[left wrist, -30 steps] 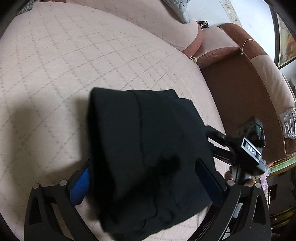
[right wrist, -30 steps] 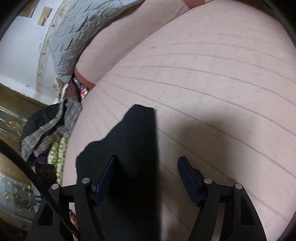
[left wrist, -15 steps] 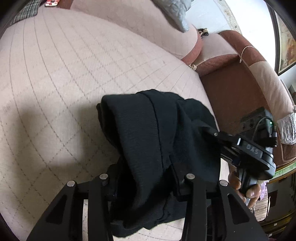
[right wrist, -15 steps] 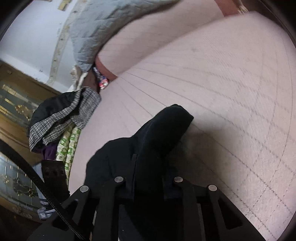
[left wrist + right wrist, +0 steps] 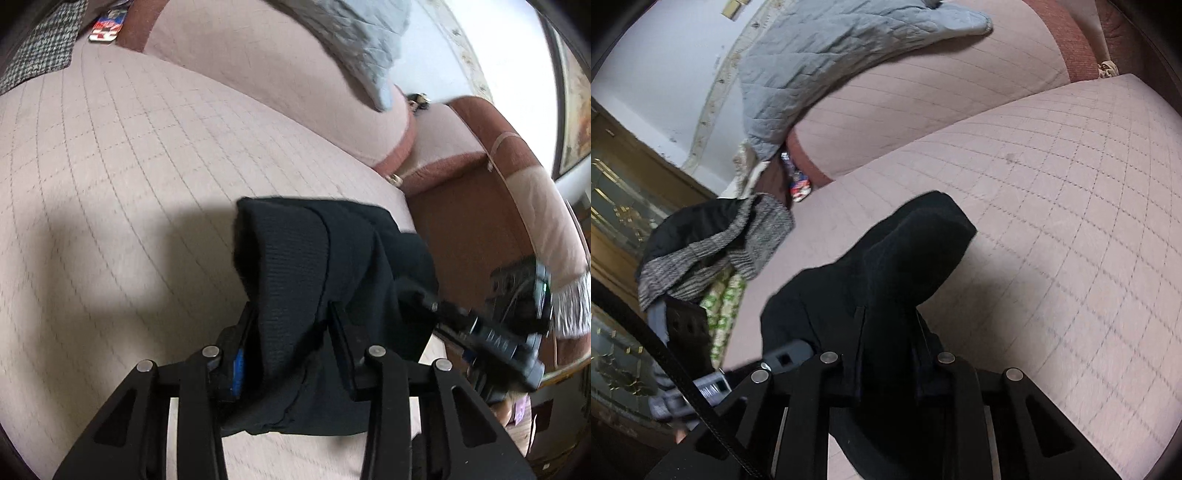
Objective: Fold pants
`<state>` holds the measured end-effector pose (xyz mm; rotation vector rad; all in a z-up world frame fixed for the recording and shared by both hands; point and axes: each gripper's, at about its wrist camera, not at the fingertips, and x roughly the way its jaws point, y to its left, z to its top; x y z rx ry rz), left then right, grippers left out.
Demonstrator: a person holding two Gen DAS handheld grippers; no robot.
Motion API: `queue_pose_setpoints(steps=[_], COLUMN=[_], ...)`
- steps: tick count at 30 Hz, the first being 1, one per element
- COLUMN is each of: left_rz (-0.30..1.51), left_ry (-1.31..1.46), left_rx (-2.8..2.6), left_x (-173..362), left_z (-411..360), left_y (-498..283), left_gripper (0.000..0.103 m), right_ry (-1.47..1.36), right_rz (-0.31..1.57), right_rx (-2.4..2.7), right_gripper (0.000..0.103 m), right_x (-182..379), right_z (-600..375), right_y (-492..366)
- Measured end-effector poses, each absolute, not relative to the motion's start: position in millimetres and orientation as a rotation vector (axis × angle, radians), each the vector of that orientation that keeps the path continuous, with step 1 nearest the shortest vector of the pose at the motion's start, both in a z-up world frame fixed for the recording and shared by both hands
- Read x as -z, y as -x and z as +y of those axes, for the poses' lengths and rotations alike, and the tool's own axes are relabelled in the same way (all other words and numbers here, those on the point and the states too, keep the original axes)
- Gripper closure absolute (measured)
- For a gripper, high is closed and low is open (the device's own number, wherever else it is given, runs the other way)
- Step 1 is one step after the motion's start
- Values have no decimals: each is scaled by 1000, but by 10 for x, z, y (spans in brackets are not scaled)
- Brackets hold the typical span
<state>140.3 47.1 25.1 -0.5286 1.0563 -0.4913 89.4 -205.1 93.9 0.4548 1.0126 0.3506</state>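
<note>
The black pants (image 5: 317, 258) are bunched into a thick folded bundle and hang a little above the pink quilted sofa seat (image 5: 110, 192). My left gripper (image 5: 291, 325) is shut on one end of the bundle, cloth spilling over both fingers. At the right edge of the left wrist view the right gripper (image 5: 432, 306) bites into the other end. In the right wrist view the pants (image 5: 886, 266) rise as a dark hump between the fingers of my right gripper (image 5: 886, 328), which is shut on them. The pads of both grippers are mostly hidden by cloth.
A grey quilted blanket (image 5: 820, 59) drapes over the sofa back. A pile of grey and black clothes (image 5: 713, 243) lies at the seat's left end, beside a small red and white packet (image 5: 107, 29). A brown armrest (image 5: 480, 206) bounds the right end, and a hand (image 5: 506, 410) shows below it.
Both grippers went from open around the flat folded pants to shut on them. The bundle has been lifted off the seat and bunched up, with more of the sofa back in view.
</note>
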Motion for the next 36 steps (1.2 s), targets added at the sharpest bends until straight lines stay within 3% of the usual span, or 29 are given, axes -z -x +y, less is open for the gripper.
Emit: queue_pose_setpoints(steps=[6,11,17,25,32,36], left_rz=[1136,1064,981,1126,1075,1021], left_ry=[522,519,437,436,436,394], left_rx=[364,391,433,302,284,254], left_x=[38,-222,-514,71,-179,-374], left_z=[641,776,436,343,597,616], left_y=[-1587,-1331,-1383,-1783,-1464,-1091], left_gripper=[66,65,51,50,49,40], right_ry=[-365,-382,-497,-639,-589,-517], right_rz=[1076,955,982,1111,977,933], right_rx=[-176,-165,-278,-173,-141,-143], right_gripper=[76,72,69,69,63,56], right_x=[-610,-924,-975,-333,-835,-1095], right_z=[-2179,-2345,-2303,-2457,-2598,-2533], right_y=[-1164,-1033,-1295,-1627,-1288,-725])
